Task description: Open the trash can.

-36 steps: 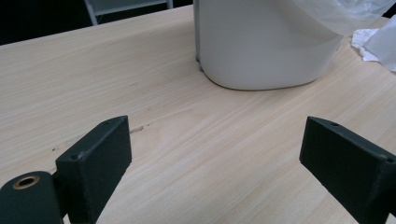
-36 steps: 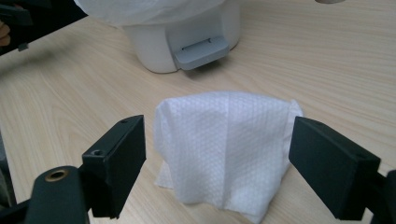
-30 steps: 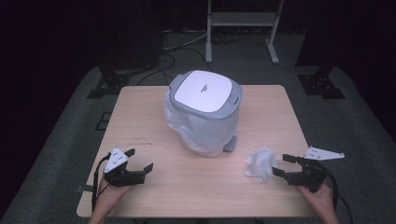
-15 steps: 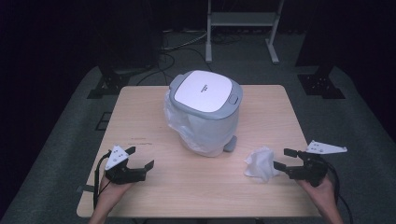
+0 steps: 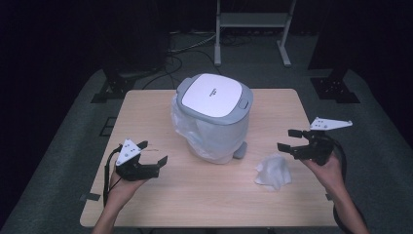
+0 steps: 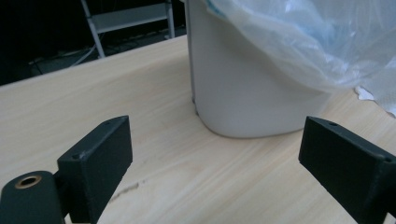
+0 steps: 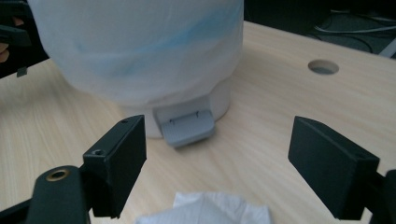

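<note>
A grey pedal bin (image 5: 214, 105) with a shut white lid stands mid-table, its clear plastic liner (image 5: 207, 139) hanging down the outside. Its grey foot pedal (image 7: 186, 126) faces my right gripper. A crumpled white tissue (image 5: 273, 171) lies on the wood to the bin's right, and its edge (image 7: 205, 210) shows just under my right gripper's jaws. My right gripper (image 5: 291, 140) hovers open a little right of and above the tissue. My left gripper (image 5: 153, 152) is open near the front left, pointing at the bin's base (image 6: 243, 98), with nothing between its jaws.
The wooden table (image 5: 160, 105) has a round cable hole (image 7: 323, 66) behind the bin. A metal stand (image 5: 251, 24) and dark equipment feet (image 5: 336, 87) sit on the floor beyond the table's far edge.
My right gripper has lifted and drawn back to the right, away from the tissue. The left gripper has barely shifted.
</note>
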Demonstrator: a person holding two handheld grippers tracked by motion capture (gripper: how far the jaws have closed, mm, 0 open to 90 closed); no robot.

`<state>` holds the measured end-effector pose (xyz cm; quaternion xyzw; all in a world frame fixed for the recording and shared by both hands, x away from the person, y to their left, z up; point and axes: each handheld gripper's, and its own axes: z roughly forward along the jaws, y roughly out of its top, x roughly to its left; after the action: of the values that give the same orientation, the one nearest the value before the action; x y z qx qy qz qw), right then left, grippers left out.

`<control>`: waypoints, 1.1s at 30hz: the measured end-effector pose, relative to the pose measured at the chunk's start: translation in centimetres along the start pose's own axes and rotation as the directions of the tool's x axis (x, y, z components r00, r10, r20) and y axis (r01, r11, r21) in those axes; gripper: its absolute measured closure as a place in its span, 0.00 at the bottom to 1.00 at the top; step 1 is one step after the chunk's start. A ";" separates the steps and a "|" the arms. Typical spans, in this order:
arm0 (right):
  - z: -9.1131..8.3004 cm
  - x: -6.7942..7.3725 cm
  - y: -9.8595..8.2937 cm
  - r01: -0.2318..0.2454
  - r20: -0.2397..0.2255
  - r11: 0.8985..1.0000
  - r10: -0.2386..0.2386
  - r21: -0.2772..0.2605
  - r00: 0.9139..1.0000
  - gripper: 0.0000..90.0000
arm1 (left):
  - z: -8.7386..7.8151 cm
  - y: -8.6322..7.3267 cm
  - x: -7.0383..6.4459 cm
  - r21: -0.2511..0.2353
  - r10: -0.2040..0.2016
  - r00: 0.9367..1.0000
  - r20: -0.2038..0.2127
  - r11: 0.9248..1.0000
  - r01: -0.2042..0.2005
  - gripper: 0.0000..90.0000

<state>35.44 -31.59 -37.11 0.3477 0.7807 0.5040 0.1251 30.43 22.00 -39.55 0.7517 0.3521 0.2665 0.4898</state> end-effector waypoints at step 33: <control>6.2 -3.4 10.4 0.012 0.002 1.000 -0.012 0.025 1.000 0.25 | 4.2 4.0 -2.3 0.006 0.046 0.997 0.060 0.999 -0.046 0.33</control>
<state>45.65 -26.93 -31.38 0.3451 0.7889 0.4930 0.1246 33.21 16.78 -37.53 0.7691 0.3210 0.2539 0.4909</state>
